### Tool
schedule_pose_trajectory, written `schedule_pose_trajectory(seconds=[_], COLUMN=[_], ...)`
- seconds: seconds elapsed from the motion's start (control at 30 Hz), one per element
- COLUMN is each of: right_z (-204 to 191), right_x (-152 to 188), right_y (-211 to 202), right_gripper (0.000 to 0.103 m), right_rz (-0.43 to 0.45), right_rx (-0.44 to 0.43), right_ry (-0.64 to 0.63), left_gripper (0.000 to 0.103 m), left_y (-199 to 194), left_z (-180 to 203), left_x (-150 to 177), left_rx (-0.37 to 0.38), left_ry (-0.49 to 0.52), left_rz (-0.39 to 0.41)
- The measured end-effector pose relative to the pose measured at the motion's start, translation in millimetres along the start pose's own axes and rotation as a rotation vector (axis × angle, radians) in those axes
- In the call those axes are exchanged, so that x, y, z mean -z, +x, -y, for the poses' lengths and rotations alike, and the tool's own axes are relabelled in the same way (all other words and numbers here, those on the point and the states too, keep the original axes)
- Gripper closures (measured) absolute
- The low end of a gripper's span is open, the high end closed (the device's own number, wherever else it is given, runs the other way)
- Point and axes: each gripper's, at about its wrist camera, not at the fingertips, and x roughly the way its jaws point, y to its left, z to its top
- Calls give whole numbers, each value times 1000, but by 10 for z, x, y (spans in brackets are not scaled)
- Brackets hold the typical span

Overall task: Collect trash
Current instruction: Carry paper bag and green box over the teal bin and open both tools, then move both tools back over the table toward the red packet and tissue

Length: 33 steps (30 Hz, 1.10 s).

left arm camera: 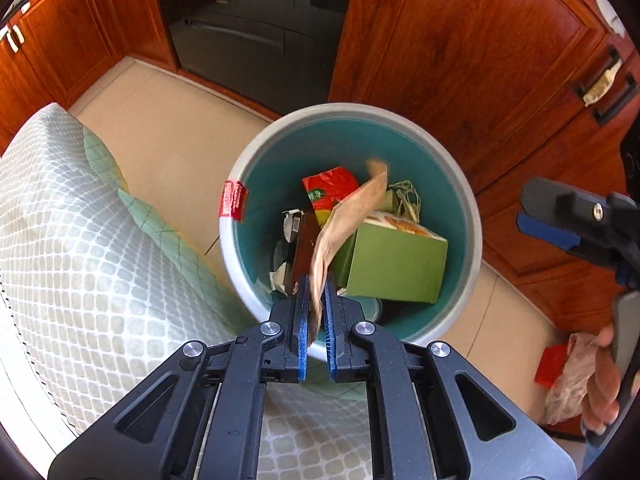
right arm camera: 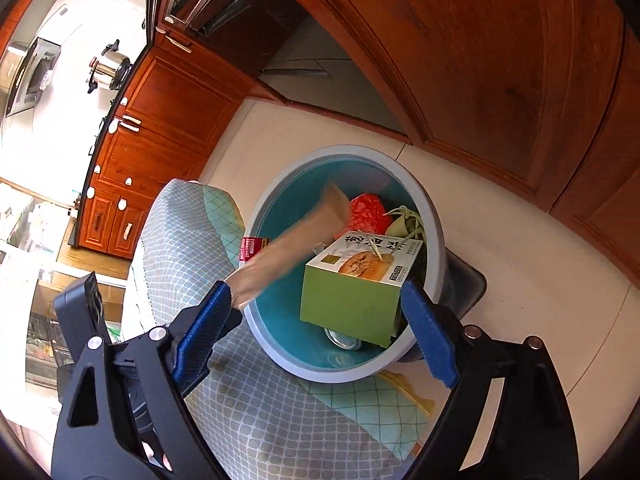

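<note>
A round bin with a grey rim (left arm camera: 476, 216) (right arm camera: 438, 232) and teal inside stands on the floor beside the table edge. It holds a green box (left arm camera: 394, 268) (right arm camera: 352, 300), a red packet (left arm camera: 330, 186) (right arm camera: 366, 212) and other scraps. My left gripper (left arm camera: 316, 300) is shut on a brown paper wrapper (left arm camera: 348, 216) (right arm camera: 288, 244) and holds it over the bin's near rim. My right gripper (right arm camera: 316, 320) is open and empty above the bin; it also shows in the left wrist view (left arm camera: 560, 220).
The table with a grey-white patterned cloth (left arm camera: 80, 248) (right arm camera: 280, 420) lies at the near left of the bin. Wooden cabinets (left arm camera: 460, 40) (right arm camera: 500, 60) stand behind it. A clear wrapper and a red piece (left arm camera: 560, 372) lie on the floor at the right.
</note>
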Motion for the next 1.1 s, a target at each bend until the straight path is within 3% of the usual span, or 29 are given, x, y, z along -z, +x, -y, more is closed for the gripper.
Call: schedule_pose_trajectory(seconds=[0.03, 0.1, 0.23, 0.3, 0.7, 1.1], right_z=[-13, -40, -103, -168, -663, -1506], right_x=[8, 8, 24, 39, 284, 801], right_y=[-4, -1, 14, 21, 2, 78], right_gripper=[20, 17, 10, 7, 7, 7], right_rz=[-2, -7, -10, -9, -16, -42], right_rx=[1, -2, 8, 41, 200, 186], right_ry=[-1, -2, -11, -29, -189, -356], left_gripper=[86, 39, 25, 11, 6, 5], left_y=[-2, -37, -172, -195, -658, -1324], left_z=[-5, -5, -30, -50, -263, -885], left_x=[-7, -23, -5, 21, 341, 1006], left_rx=[1, -2, -26, -37, -12, -64], left_ry=[-4, -10, -11, -22, -100, -210], left_rz=[1, 19, 70, 70, 113, 182])
